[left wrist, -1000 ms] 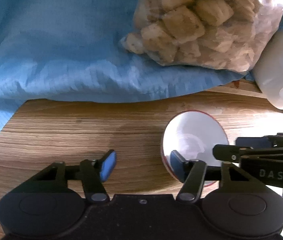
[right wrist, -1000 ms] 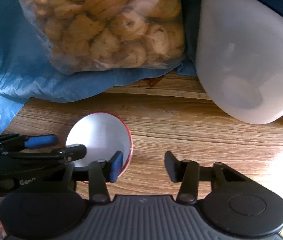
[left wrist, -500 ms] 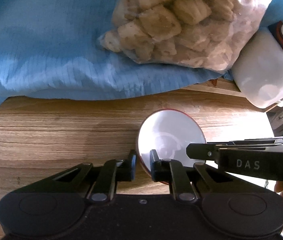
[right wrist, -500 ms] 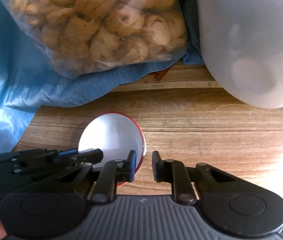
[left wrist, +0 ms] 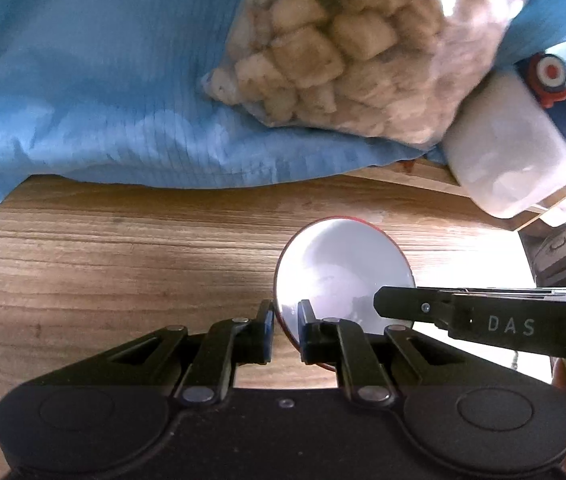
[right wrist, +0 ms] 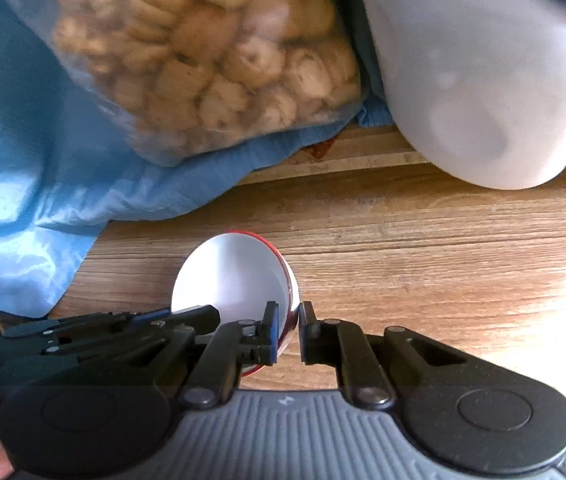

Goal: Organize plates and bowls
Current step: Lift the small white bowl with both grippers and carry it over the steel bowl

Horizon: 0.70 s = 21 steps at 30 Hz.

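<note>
Red-rimmed bowl (left wrist: 343,264) pinched by both hand-held grippers.

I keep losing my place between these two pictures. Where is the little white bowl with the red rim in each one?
Left wrist view: the bowl sits right of centre, low, its left rim between the left gripper fingers.
Right wrist view: the bowl sits left of centre, low, its right rim between the right gripper fingers.
Shared landmark: the snack bag on blue cloth behind.

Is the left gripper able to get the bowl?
Probably yes: the left gripper is already shut on the bowl's near rim, and the right gripper pinches the opposite rim.
</note>
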{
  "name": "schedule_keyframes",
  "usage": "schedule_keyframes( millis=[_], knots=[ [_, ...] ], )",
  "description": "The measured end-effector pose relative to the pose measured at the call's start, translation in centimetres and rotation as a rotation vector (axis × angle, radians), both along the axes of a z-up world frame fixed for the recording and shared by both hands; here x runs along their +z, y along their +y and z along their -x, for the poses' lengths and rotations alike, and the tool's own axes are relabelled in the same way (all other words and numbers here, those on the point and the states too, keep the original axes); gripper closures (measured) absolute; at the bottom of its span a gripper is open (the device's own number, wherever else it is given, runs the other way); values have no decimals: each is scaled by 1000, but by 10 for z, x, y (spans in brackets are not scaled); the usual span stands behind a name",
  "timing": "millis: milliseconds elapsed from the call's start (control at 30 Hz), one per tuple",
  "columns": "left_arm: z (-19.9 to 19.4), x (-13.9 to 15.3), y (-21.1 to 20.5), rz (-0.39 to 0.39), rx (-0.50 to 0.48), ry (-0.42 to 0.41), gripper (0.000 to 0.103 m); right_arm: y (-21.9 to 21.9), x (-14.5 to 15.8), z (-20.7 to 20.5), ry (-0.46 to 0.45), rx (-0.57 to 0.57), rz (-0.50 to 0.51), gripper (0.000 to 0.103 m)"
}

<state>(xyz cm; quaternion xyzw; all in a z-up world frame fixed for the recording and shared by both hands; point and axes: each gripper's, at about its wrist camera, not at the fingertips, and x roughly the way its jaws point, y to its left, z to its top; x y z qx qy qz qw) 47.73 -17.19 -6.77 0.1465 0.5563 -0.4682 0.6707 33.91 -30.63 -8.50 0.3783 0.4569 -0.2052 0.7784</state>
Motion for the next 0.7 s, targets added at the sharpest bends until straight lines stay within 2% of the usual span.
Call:
schedule_keyframes(
  millis=[267, 700],
  knots=[
    [25, 21, 15, 27, -2, -22, 91, 14, 26, 27, -30, 10, 31, 92],
    [73, 43, 32, 50, -32, -46, 91, 29, 50, 77, -59, 9, 53, 92]
  ],
)
